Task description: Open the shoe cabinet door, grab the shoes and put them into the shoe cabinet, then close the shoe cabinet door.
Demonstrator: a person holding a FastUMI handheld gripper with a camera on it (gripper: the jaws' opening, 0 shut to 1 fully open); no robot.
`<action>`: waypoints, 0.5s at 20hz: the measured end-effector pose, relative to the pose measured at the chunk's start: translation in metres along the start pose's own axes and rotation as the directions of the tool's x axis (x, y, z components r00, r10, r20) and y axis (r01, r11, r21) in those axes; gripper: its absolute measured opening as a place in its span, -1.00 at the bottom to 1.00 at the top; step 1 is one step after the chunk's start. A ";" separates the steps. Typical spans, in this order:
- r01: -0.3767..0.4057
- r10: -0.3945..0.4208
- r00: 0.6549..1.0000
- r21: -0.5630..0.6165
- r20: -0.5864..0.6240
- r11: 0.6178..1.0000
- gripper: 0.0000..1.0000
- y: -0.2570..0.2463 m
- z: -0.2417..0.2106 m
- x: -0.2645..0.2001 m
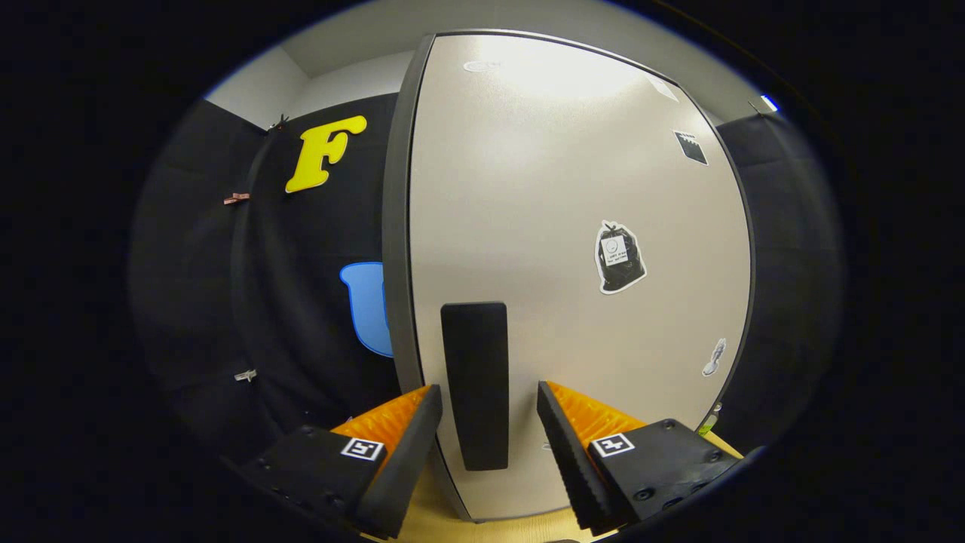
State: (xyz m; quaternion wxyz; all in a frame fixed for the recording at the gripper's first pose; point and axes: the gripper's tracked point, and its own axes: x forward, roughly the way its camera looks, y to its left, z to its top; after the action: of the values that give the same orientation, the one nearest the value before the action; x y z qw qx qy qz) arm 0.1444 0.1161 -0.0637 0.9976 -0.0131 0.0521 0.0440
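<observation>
Since the door point(573, 249) looks shut, I hold the gripper point(488, 411) with its fingers spread wide, one on each side of the black handle point(475, 381), ready to pinch and pull it. The handle sits near the door's left edge, so I think it swings out from there. A few stickers point(620, 258) dot the door, and nothing blocks my way.
</observation>
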 end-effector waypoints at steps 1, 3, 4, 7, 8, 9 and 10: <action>0.006 -0.006 1.000 -0.007 0.011 1.000 0.58 -0.001 0.003 -0.001; 0.002 -0.002 1.000 -0.007 0.026 1.000 0.48 0.003 0.005 -0.001; 0.003 -0.003 1.000 -0.002 0.027 1.000 0.41 0.004 0.006 -0.001; 0.014 -0.014 1.000 -0.003 0.006 1.000 -0.15 0.001 0.002 0.000; 0.024 -0.024 1.000 -0.010 0.013 1.000 -0.13 0.000 0.005 -0.009; 0.027 -0.027 1.000 -0.020 0.005 0.999 -0.25 0.000 0.003 -0.003; 0.030 -0.030 1.000 -0.025 0.007 0.999 -0.30 -0.001 0.003 -0.003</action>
State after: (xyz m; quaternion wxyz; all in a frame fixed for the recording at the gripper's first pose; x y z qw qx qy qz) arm 0.1417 0.1152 -0.0606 0.9981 -0.0260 0.0482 0.0297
